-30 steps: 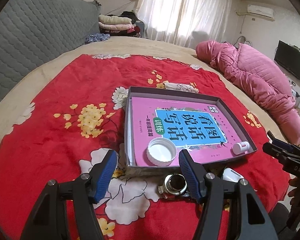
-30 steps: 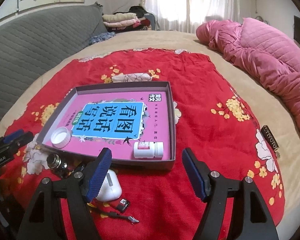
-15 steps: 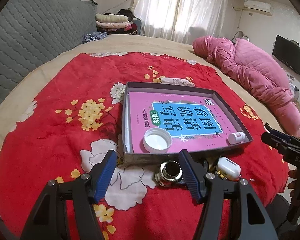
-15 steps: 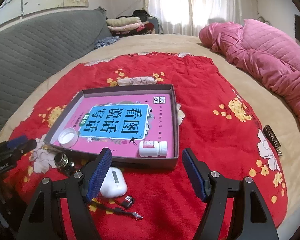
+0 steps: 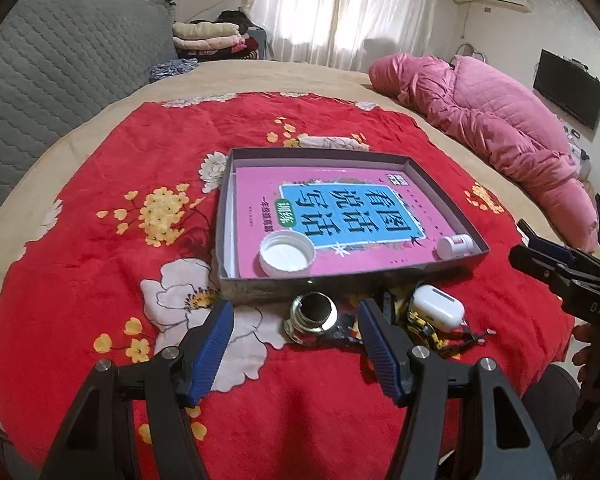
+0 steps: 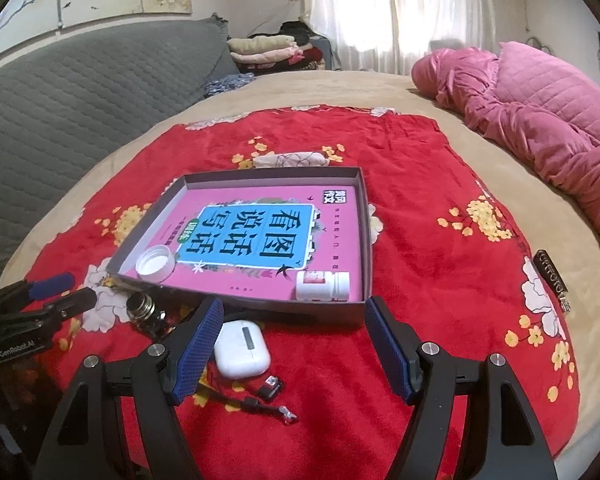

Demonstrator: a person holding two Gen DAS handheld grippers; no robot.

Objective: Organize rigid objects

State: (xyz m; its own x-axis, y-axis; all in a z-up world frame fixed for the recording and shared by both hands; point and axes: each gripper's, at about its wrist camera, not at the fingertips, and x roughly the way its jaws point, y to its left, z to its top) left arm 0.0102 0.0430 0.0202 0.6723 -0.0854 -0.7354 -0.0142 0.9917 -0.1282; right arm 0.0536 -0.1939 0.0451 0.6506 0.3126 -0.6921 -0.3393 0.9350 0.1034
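Note:
A shallow grey box on the red blanket holds a pink book, a white cap and a small white pill bottle. In front of the box lie a metal-rimmed dark bottle, a white earbud case and a small black cord piece. My left gripper is open and empty, just short of the dark bottle. My right gripper is open and empty, over the blanket beside the earbud case.
A pink quilt lies at the bed's right side. A grey padded headboard is at the left. Folded clothes sit at the back. A dark flat object lies on the blanket's right edge.
Both grippers have drawn back from the box, so it and the loose items look farther away. Both stay open and empty. Nothing on the blanket has moved.

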